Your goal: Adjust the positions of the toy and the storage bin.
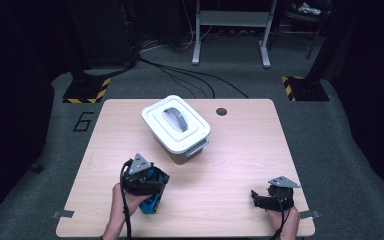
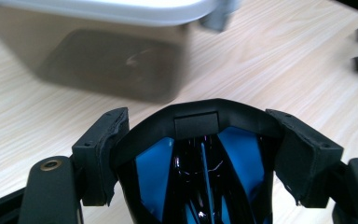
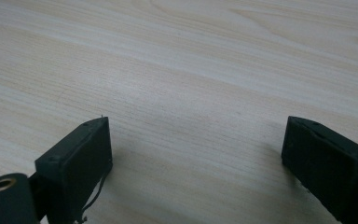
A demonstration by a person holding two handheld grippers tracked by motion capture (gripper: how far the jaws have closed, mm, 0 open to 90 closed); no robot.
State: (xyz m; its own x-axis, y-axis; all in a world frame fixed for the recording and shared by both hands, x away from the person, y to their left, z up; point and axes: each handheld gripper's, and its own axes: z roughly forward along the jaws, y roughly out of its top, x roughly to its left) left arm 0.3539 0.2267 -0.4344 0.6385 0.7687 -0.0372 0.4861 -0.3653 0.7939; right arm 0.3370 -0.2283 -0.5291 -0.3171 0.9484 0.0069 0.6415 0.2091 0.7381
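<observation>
Left gripper [image 1: 152,182]: the jaws are closed on a black-and-blue object [image 1: 152,200]. In the left gripper view the two pads [image 2: 103,149] press against either side of this object [image 2: 200,158], which sits between them with a black curved rim and blue panels facing the camera. What kind of object it is cannot be told. In the high view the gripper and object are at the near left of the table [image 1: 230,150], with the person's left hand [image 1: 125,202] behind them.

Right gripper [image 1: 255,197]: the jaws stand wide apart and hold nothing. In the right gripper view [image 3: 196,158] bare wood grain lies between the two pads [image 3: 81,158]. Whether the pads touch the table surface cannot be told. In the high view this gripper is at the near right edge of the table, well apart from the left one, jaws pointing toward the left.

Box [image 1: 176,127]: a white lidded container with a grey handle [image 1: 176,118] lying across the lid. It stands upright near the table's centre, turned at an angle to the table edges. A grey latch [image 1: 196,149] shows at its near corner. In the left gripper view the box [image 2: 107,60] is just ahead of the held object, not touching it; its wall is translucent grey below the white lid rim.

A dark round hole [image 1: 221,111] is in the table top beyond the box.
</observation>
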